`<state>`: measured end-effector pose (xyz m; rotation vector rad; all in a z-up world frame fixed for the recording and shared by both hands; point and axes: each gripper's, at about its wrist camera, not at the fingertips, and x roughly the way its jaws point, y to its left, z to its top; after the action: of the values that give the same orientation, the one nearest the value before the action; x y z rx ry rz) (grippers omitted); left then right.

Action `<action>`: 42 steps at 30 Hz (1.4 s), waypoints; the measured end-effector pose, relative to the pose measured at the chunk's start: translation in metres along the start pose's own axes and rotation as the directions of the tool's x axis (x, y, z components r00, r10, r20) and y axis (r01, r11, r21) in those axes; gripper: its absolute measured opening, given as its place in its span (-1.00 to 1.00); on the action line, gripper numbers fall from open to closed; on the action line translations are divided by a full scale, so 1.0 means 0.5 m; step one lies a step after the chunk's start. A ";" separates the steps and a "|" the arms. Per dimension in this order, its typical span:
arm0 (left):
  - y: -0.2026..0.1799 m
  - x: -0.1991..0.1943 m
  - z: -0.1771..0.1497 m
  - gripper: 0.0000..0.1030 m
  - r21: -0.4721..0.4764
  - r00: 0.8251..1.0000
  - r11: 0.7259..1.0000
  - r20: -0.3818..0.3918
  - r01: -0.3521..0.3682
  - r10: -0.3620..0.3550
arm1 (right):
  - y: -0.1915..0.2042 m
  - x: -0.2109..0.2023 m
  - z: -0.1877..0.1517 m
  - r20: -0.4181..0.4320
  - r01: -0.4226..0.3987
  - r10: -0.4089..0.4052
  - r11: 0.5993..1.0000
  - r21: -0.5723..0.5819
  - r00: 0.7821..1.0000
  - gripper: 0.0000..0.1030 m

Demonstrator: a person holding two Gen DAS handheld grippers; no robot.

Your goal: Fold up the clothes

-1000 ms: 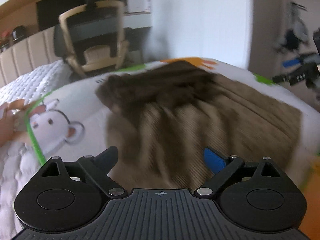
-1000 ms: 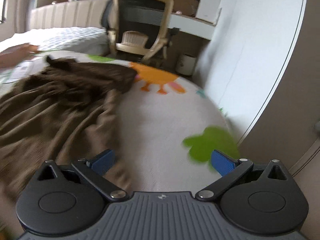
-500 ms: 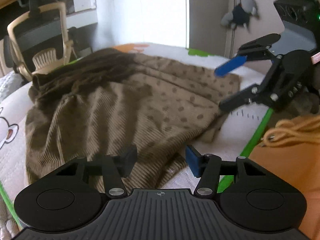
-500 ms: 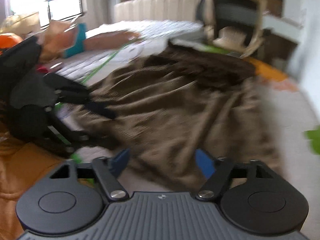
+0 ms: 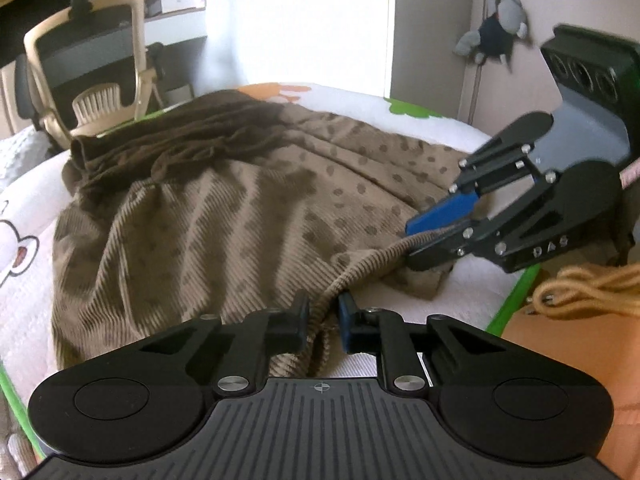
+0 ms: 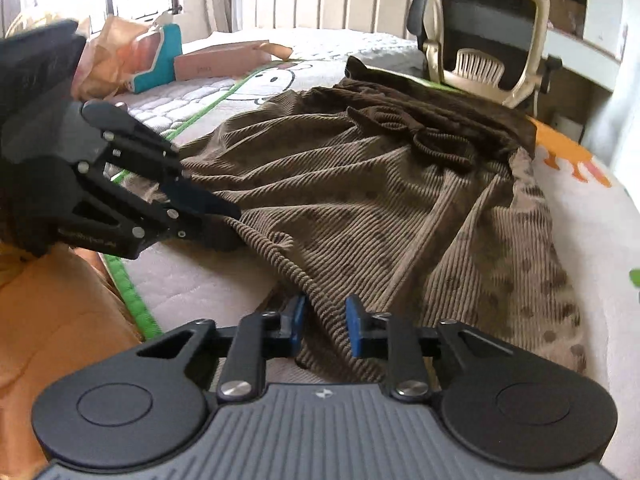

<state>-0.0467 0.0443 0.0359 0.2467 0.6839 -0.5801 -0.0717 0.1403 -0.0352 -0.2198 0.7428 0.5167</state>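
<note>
Both grippers have dropped onto the near hem of one brown ribbed, dotted garment (image 5: 224,216) spread on the printed mattress (image 6: 592,216). Left gripper (image 5: 323,322) and right gripper (image 6: 323,326) each pinch that edge, reaching low and nearly level, side by side.

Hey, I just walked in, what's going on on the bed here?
A person is folding clothes with two handheld grippers. A brown corduroy garment lies spread on the bed mat. The left gripper and right gripper are each closed on its near hem, a short way apart. The fold itself hasn't started.
</note>
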 end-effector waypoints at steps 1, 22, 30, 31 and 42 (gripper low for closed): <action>0.000 0.000 0.001 -0.47 0.008 1.000 1.000 -0.001 -0.002 0.002 | 0.000 0.001 0.000 0.002 0.004 -0.004 1.000 -0.005 1.000 -0.81; 0.033 -0.087 -0.019 0.00 -0.082 0.979 0.981 -0.088 0.176 -0.183 | -0.026 -0.098 0.006 0.040 -0.132 0.132 0.991 0.008 0.990 -0.40; 0.018 -0.040 0.000 0.23 -0.037 0.997 0.998 -0.050 0.055 -0.057 | 0.015 -0.028 0.003 -0.011 -0.148 0.148 0.986 -0.071 0.989 -0.22; 0.015 -0.029 0.000 0.19 -0.024 0.997 0.998 -0.056 0.054 -0.056 | 0.022 -0.020 0.003 -0.014 -0.139 0.138 0.986 -0.088 0.990 -0.22; 0.016 -0.115 0.059 -0.82 0.027 0.995 0.996 0.045 0.084 -0.086 | 0.008 -0.121 0.029 0.079 -0.127 0.140 0.979 -0.158 0.987 -0.89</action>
<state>-0.0626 0.0634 0.0960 0.2274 0.6447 -0.6742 -0.1026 0.1268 0.0172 -0.2882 0.6336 0.7079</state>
